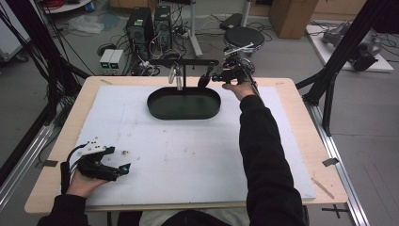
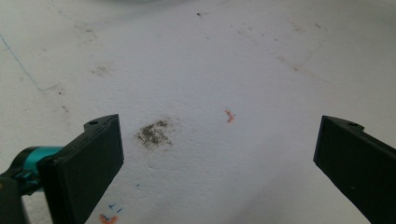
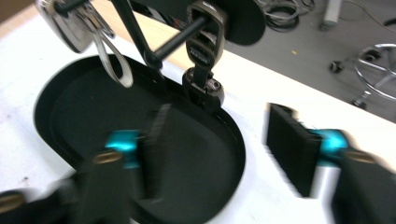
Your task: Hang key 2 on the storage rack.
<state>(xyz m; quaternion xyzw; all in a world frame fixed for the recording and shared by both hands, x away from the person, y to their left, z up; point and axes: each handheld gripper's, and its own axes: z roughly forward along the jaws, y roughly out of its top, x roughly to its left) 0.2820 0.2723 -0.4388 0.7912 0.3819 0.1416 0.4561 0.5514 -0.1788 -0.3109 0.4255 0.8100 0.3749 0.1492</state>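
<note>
Closest to the person's side of the table, the left gripper (image 1: 123, 168) rests low on the white mat (image 1: 188, 150), held in the left hand (image 1: 82, 181) near the mat's front left corner. Its jaws stand wide apart with nothing between them; in the left gripper view (image 2: 219, 154) they frame bare mat with a dark smudge (image 2: 155, 133) and a small orange mark (image 2: 229, 115).

The mat covers most of the wooden table (image 1: 301, 99), whose pale edge shows all round it.

Farther back, toward the far edge of the mat, sits a black oval tray (image 1: 184, 103). A thin black stand (image 1: 184, 62) rises from its far side and carries a crossbar. From the bar hang a silver clip with a loop (image 3: 100, 35) on one side and a dark clip (image 3: 204, 65) on the other, both above the tray.

The right arm in a black sleeve (image 1: 263, 150) reaches across to the tray's far right. There the right gripper (image 1: 217, 76) is held just beside the dark clip. In the right gripper view (image 3: 219, 140) its jaws are blurred but clearly parted, empty, with the dark clip beyond them.

Beyond the table lie a stool (image 1: 243, 37), computer towers (image 1: 149, 26) and cables on the floor.
</note>
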